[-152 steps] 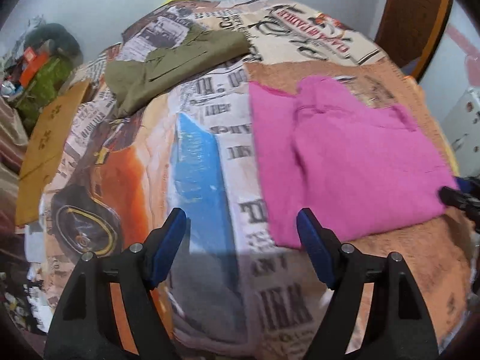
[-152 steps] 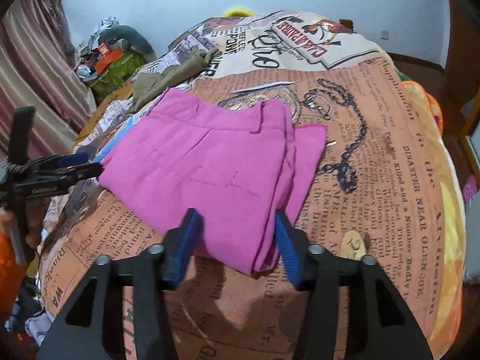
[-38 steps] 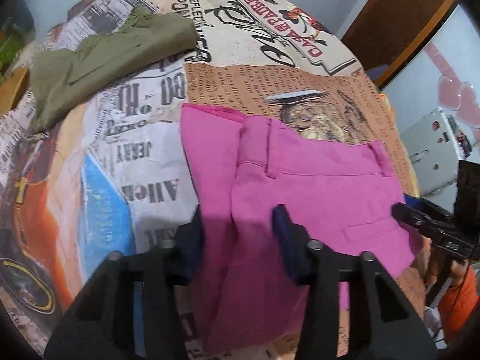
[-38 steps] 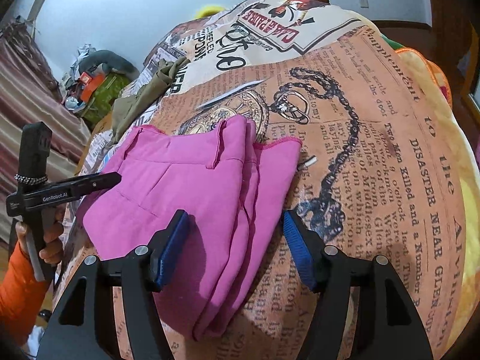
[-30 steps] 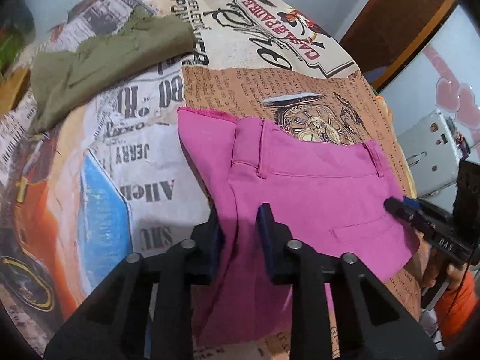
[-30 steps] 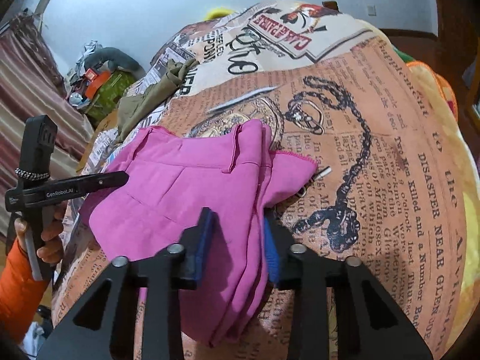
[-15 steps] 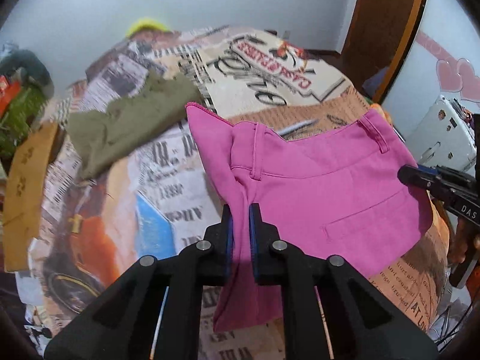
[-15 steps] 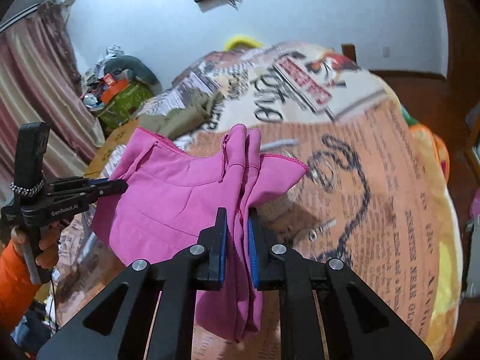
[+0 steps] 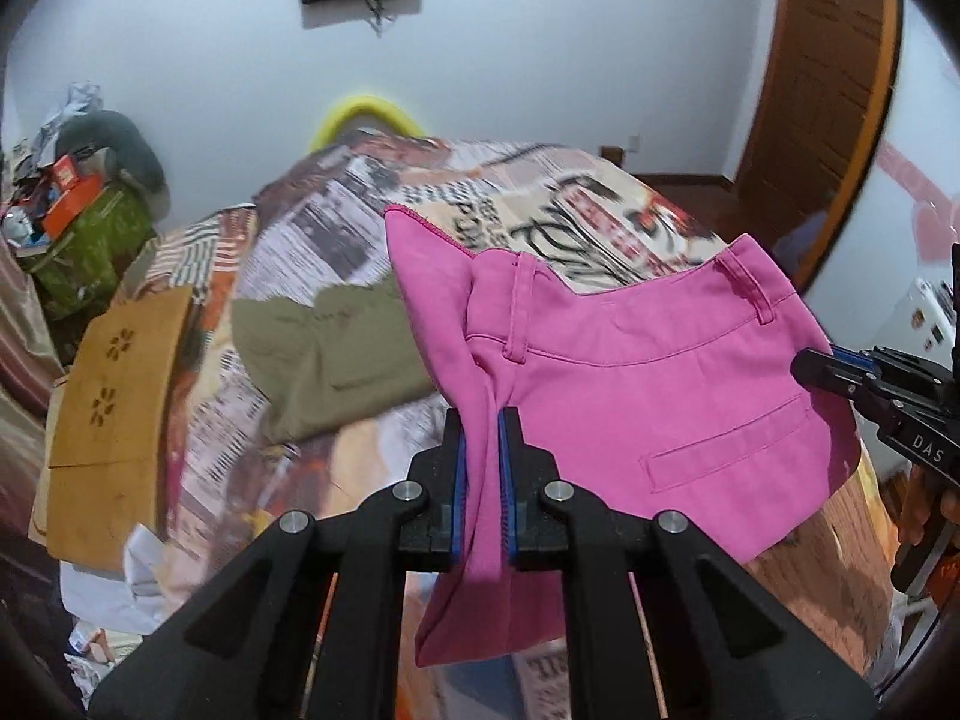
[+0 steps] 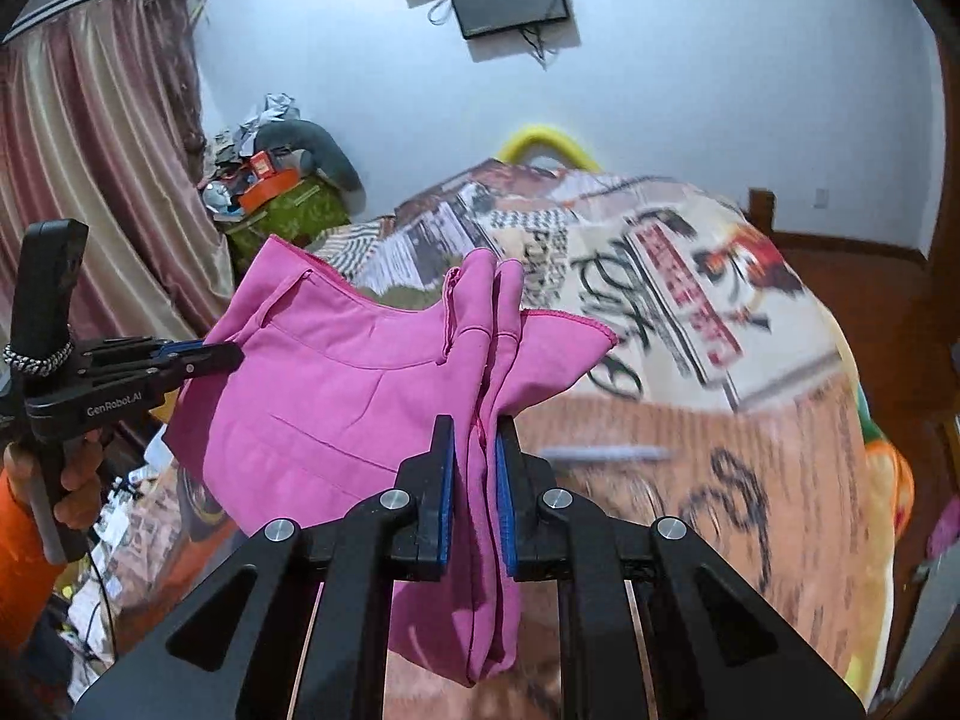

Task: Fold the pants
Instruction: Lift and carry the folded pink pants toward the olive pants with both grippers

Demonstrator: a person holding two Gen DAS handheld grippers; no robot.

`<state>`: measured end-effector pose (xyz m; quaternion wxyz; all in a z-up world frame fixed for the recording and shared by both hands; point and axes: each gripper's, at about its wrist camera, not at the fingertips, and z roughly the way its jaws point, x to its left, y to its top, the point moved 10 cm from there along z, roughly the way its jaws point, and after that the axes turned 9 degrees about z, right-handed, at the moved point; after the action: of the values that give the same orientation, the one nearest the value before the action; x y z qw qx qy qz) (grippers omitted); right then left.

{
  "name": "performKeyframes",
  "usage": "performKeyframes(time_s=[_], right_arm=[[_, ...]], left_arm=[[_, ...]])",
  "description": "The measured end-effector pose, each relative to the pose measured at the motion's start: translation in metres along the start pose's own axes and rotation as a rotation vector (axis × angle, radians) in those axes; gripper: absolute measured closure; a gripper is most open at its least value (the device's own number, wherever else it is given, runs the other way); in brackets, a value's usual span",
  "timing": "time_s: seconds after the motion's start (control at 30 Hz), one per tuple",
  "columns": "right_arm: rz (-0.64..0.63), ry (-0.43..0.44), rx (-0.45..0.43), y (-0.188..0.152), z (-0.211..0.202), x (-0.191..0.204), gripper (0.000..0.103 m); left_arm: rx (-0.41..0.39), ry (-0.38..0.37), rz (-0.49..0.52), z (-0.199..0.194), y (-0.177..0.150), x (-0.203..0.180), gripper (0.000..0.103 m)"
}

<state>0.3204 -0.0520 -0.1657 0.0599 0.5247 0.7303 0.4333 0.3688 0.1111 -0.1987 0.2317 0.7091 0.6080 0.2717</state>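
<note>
Your pink pants (image 9: 630, 396) are folded into a thick bundle and hang in the air above the bed (image 10: 750, 420), held up between your two tools. The waistband with its belt loops runs along the top edge, a welt pocket shows on the facing panel, and one corner flares up loose. Your left tongs (image 9: 480, 480) are clamped on one bunched end of the fabric; your right tongs (image 10: 474, 480) pinch several stacked layers at the other end. The bundle's lower edge drops behind the tongs, so it is partly hidden. Olive pants (image 9: 324, 354) lie on the bed behind, and the bedspread print is blurred.
</note>
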Motion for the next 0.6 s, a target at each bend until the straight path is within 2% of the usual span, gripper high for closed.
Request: performKeyframes(time_s=[0.3, 0.6], right_arm=[[-0.076, 0.030, -0.021, 0.056, 0.051, 0.037, 0.092], [-0.038, 0.048, -0.024, 0.088, 0.127, 0.049, 0.093]], left_arm=[[-0.016, 0.093, -0.044, 0.025, 0.031, 0.072, 0.093], [0.036, 0.137, -0.104, 0.096, 0.034, 0.132, 0.093]])
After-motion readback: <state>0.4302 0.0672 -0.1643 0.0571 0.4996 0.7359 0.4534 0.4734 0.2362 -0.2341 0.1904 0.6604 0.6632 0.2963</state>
